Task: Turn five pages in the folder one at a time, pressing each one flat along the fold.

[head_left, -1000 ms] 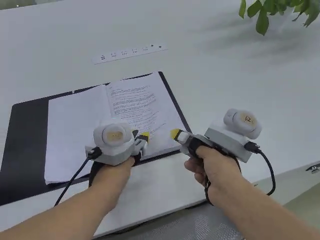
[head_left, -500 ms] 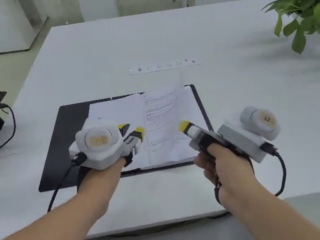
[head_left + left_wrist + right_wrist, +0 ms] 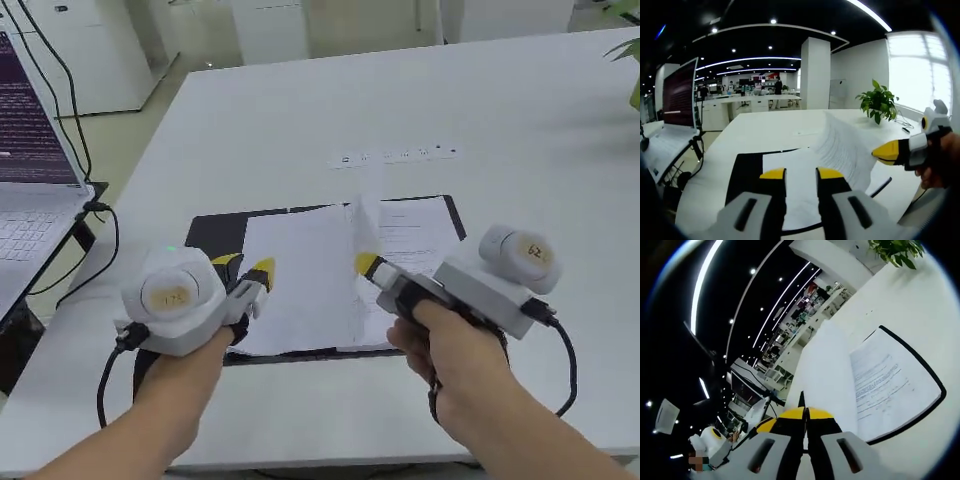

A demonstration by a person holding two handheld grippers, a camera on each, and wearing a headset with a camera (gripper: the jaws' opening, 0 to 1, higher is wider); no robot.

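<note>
Grey-white left hand-held gripper, yellow-tipped black jaws, black cable, right hand-held gripper alike, round orange label, perhaps numbered

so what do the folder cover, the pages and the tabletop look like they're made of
Folder cover: black and matte, probably plastic or coated card; it lies flat and stiff. Pages: thin white paper, printed on the right; the lifted page bends in a curve. Tabletop: smooth white with a soft sheen, likely laminate, though the core can't be told.

Right tongs closed on a raised white page; open folder lies flat on the surface.
</note>
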